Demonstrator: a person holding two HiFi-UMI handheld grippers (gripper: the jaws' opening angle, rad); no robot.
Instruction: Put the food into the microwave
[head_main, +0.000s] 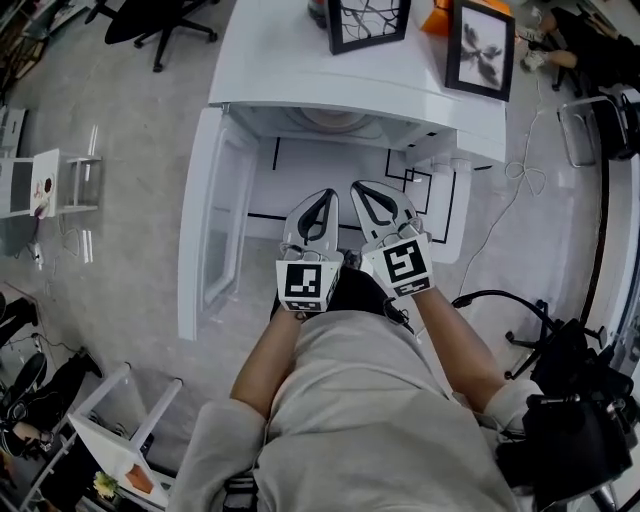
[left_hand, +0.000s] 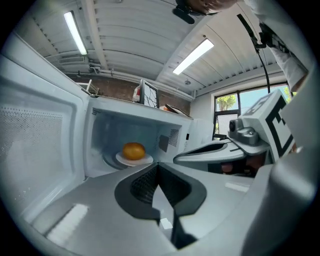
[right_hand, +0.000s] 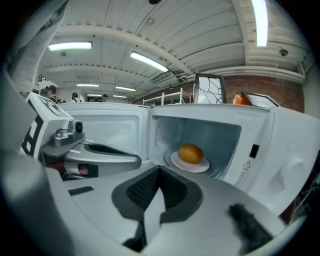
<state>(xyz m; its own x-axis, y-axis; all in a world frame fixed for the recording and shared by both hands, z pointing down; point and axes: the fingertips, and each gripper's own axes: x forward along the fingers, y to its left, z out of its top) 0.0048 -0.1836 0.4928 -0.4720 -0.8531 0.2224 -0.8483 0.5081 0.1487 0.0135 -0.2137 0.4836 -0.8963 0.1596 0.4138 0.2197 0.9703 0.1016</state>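
Observation:
An orange round food lies on a white plate on the turntable inside the white microwave. The microwave door stands swung open to the left. My left gripper and right gripper hang side by side just in front of the opening, both pointing into it. Each has its jaws shut with nothing between them. In the head view the food is hidden under the microwave's top.
Two framed pictures and an orange object stand on the microwave's top. The white table bears black tape outlines. A white shelf unit stands on the floor at left, an office chair farther back.

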